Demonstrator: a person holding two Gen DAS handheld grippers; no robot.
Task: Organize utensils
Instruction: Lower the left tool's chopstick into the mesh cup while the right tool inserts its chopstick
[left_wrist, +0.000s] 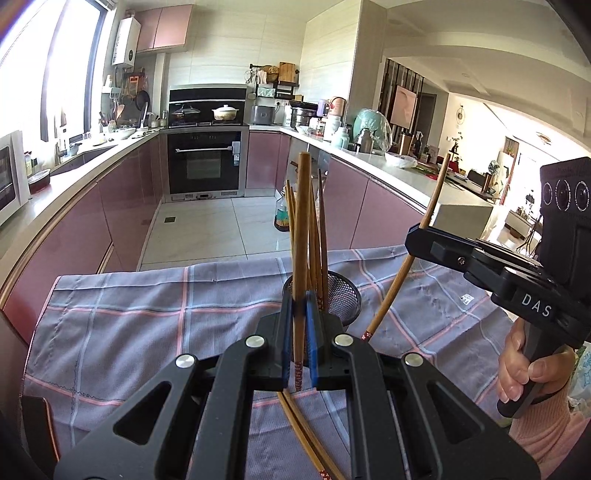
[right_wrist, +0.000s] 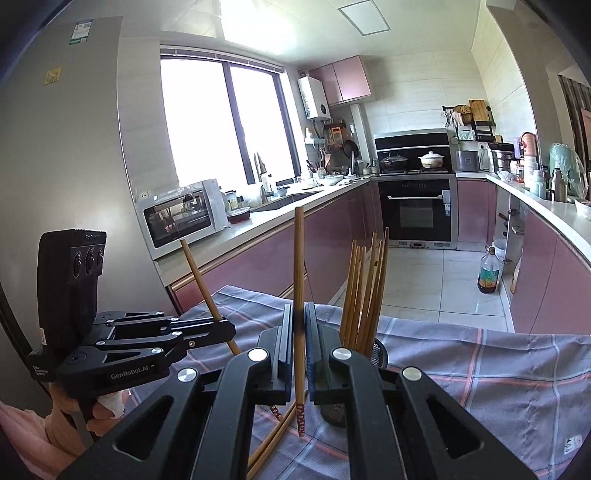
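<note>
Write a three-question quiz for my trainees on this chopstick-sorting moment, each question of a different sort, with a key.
1. True or false: the left gripper holds a chopstick.
2. Where do the sorted chopsticks stand? A) a glass jar B) a mesh cup C) a drawer
3. Fill in: loose chopsticks lie on a checked ____.

Key
1. True; the right gripper grips a second chopstick.
2. B
3. cloth
</note>
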